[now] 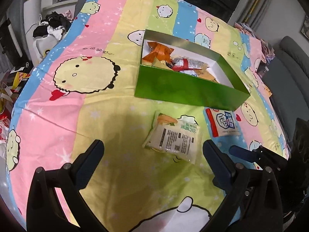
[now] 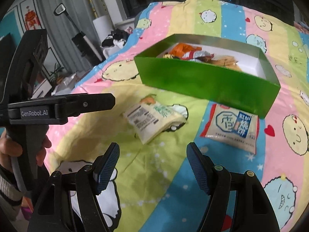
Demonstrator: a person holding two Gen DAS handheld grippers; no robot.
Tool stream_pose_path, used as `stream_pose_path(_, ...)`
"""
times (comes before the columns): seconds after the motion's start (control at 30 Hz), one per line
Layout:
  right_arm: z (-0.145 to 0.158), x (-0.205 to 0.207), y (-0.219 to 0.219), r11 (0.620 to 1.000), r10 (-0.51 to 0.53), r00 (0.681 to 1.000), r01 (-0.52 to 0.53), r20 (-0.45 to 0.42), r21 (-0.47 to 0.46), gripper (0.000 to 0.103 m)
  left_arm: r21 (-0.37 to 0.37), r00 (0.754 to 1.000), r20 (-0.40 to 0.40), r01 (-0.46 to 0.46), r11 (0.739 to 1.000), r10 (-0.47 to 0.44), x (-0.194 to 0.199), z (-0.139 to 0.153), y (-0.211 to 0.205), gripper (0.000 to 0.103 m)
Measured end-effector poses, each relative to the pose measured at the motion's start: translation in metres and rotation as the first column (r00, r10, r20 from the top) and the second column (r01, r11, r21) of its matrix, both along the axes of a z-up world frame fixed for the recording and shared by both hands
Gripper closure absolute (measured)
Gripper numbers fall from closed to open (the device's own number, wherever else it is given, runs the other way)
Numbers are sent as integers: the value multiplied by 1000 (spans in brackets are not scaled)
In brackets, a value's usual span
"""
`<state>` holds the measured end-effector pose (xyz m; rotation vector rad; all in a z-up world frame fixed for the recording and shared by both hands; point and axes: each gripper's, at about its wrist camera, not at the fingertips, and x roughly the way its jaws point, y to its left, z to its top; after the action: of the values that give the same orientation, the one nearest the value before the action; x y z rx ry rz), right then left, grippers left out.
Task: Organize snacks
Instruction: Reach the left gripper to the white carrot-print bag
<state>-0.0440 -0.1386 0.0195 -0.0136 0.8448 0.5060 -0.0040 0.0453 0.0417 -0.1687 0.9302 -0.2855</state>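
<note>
Several snack packets already lie in the green box (image 1: pixel 185 89). Two remain on the bedsheet (image 1: pixel 96 116) near it: a pale green packet (image 1: pixel 173 135) and a red-edged packet (image 2: pixel 231 129) right. My left gripper (image 1: pixel 152 154) and right gripper (image 2: pixel 152 162) both gape wide, empty.

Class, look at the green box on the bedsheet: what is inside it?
Inside the green box lie several snack packets: an orange one, a red-and-silver one, tan ones. Its near wall hides their lower parts; the right end shows bare white floor.

— What's the cloth (image 1: pixel 119 174) like under my grippers?
— Soft printed cotton, matt, lightly creased.
— And the green box (image 1: pixel 185 89)?
— Glossy card outside, plain white inside.
— My two loose packets (image 2: pixel 154 121) (image 2: pixel 231 129)?
— Shiny crinkled plastic film.
— My right gripper's pads (image 2: pixel 199 172)?
— Blue, ribbed rubber on matt black plastic.
</note>
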Motion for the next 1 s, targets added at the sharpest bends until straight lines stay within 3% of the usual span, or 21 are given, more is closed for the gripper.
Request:
stream_pose_path(0.3, -1, 5, -3, 1000, -12, 1000, 12, -16, 16, 31, 25, 1000, -12, 6, 1000, -6, 2, -6, -2, 1)
stream_pose_path(1.0, -17, 14, 3, 1000, 0, 999, 0, -47, 10, 31, -28, 999, -41, 31, 999, -32, 15, -21, -5, 1)
